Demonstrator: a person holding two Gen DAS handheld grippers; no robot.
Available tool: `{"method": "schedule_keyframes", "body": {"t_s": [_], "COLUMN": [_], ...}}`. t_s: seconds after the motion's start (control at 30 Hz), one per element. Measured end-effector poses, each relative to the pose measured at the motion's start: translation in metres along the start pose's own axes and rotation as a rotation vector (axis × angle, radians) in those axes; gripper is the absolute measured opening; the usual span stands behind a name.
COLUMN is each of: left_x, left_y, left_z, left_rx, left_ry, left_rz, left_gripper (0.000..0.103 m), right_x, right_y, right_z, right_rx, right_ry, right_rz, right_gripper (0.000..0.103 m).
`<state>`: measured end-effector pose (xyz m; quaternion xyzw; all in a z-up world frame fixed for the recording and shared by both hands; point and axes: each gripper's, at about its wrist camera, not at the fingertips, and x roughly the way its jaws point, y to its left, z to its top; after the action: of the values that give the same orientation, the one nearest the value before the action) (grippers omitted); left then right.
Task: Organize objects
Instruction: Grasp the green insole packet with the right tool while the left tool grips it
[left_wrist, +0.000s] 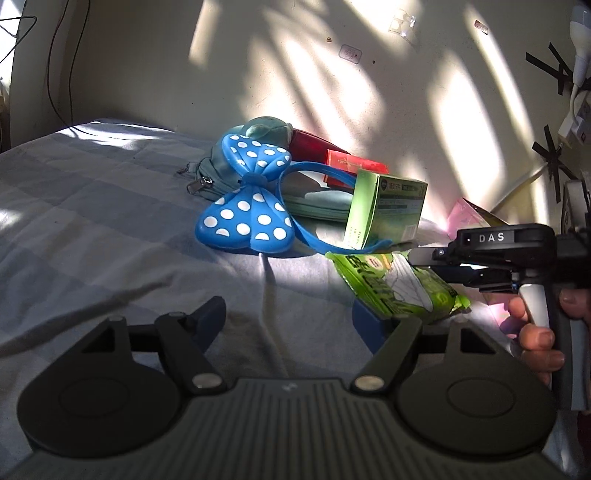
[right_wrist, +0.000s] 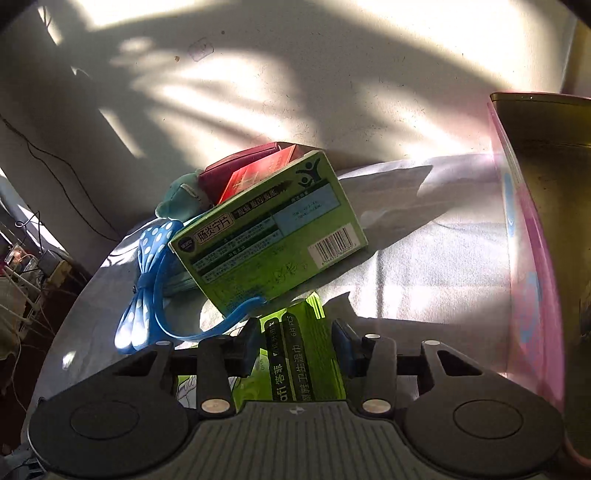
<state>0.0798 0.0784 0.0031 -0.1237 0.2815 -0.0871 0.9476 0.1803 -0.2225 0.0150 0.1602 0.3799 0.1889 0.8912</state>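
Note:
A green wipes packet (left_wrist: 391, 284) lies on the bed at the near right. My right gripper (right_wrist: 297, 341) is shut on it, and the packet (right_wrist: 295, 354) fills the gap between the blue pads. In the left wrist view the right gripper (left_wrist: 436, 264) reaches in from the right, held by a hand (left_wrist: 535, 332). My left gripper (left_wrist: 291, 319) stands open over bare sheet, left of the packet. Behind are a blue polka-dot bow headband (left_wrist: 243, 195), a green medicine box (left_wrist: 391, 210), a red box (left_wrist: 347, 162) and a teal plush pouch (left_wrist: 221, 170).
The bed has a grey-blue checked sheet (left_wrist: 92, 229) and ends at a sunlit wall (left_wrist: 258, 55). A white cord (left_wrist: 267, 295) runs across the sheet between my left fingers. A tall pink container (right_wrist: 532, 258) stands close on the right in the right wrist view.

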Motion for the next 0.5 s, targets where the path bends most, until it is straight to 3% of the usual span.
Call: {"method": "schedule_keyframes", "body": {"t_s": [0.17, 0.27, 0.4, 0.5], "left_x": [-0.002, 0.001, 0.012, 0.026], "left_y": [0.000, 0.002, -0.001, -0.014], "left_z": [0.000, 0.004, 0.021, 0.030], "left_rx": [-0.002, -0.027, -0.067, -0.006], "left_ry": [-0.009, 0.011, 0.033, 0.065], "left_rz": [-0.031, -0.054, -0.073, -0.065], "left_gripper": [0.077, 0.077, 0.077, 0.072], "right_x": [-0.026, -0.041, -0.039, -0.028], "right_y": [0.020, 0.030, 0.033, 0.032], "right_z": [-0.045, -0.066, -0.068, -0.063], "right_rx": [-0.063, -0.150, -0.196, -0.191], "right_ry": [-0.016, -0.056, -0.086, -0.103], "right_rz": [0.072, 0.055, 0.039, 0.038], "right_gripper": [0.044, 0.044, 0.045, 0.045]}}
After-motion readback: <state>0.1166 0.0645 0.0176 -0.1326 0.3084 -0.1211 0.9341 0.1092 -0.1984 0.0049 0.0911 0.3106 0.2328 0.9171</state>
